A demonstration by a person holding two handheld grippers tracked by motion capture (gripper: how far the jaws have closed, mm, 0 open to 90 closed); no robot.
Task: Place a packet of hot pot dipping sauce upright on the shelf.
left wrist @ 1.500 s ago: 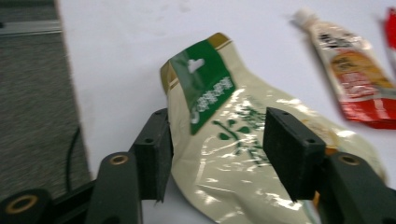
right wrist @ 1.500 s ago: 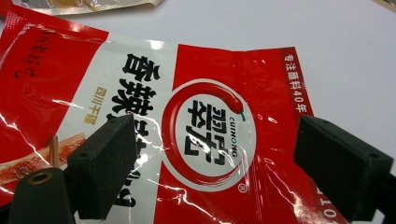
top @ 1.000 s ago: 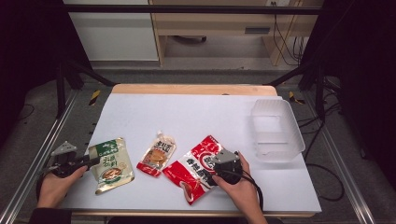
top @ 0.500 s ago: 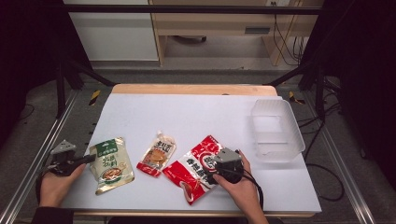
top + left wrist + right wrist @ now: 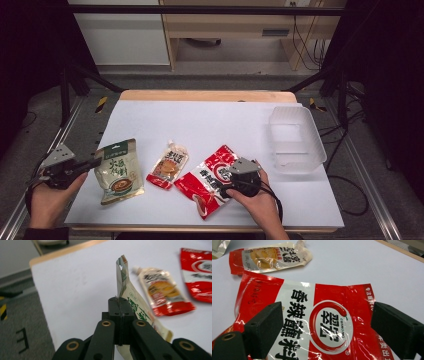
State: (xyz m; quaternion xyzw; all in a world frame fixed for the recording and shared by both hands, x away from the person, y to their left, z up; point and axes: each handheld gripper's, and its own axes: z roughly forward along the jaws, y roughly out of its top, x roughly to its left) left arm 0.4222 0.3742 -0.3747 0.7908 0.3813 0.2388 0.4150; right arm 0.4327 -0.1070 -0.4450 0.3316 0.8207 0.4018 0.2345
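Left gripper view: left gripper pinching green pouch edge-on, limp and light beyond the tips; right gripper spread over slick red pouch directly beneath; best pinched at a sealed edge.

High view: fixed above the near edge of the white table, facing forward and down, far enough to take in the whole top. Left gripper view: riding low behind closed jaws, close on the green pouch edge ahead, spout pouch beyond. Right gripper view: close over the red sauce packet between spread jaws, sharing that spout pouch.
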